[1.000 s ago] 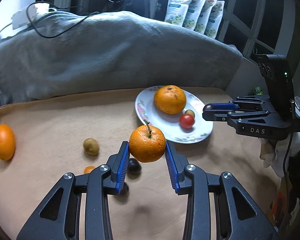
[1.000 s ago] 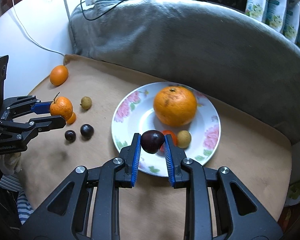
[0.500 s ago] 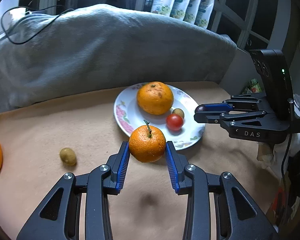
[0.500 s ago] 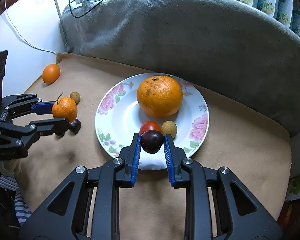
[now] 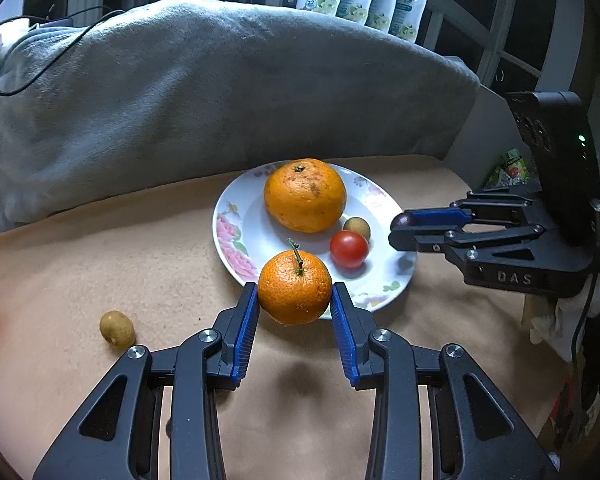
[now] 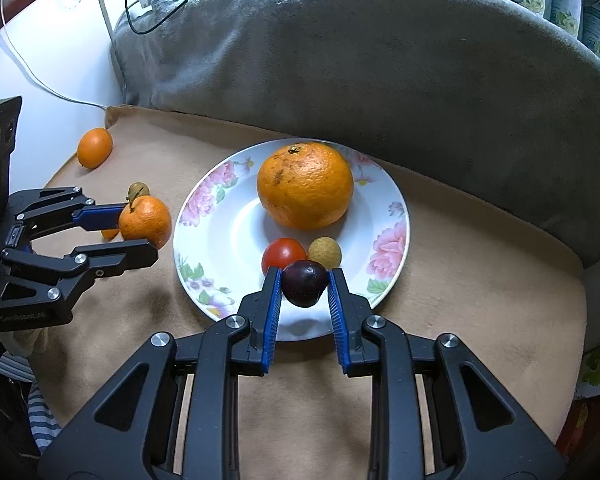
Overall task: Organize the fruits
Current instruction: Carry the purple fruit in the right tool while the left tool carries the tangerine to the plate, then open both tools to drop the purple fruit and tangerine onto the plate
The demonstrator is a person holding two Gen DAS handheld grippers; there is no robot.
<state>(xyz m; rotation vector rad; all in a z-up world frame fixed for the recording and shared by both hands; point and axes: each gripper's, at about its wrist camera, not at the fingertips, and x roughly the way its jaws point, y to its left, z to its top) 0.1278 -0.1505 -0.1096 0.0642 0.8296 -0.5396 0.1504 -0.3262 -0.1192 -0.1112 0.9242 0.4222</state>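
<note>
My left gripper (image 5: 295,300) is shut on a small stemmed mandarin (image 5: 295,286), held above the cloth at the near-left rim of the floral plate (image 5: 236,236). From the right wrist view that mandarin (image 6: 145,222) hangs just left of the plate (image 6: 384,240). My right gripper (image 6: 304,290) is shut on a dark plum (image 6: 304,283) over the plate's near edge. On the plate lie a big orange (image 6: 305,186), a red tomato (image 6: 283,254) and a small tan fruit (image 6: 325,252).
A small green-brown fruit (image 5: 117,328) and another orange (image 6: 95,147) lie on the tan cloth to the left. A tiny orange fruit (image 6: 110,234) sits under the left gripper. A grey blanket (image 6: 360,48) with a cable banks the far side; packets stand behind it.
My left gripper has carried the mandarin rightward to the plate's rim, away from the loose fruits. The right gripper with the plum stayed over the plate's near edge, shifting little.
</note>
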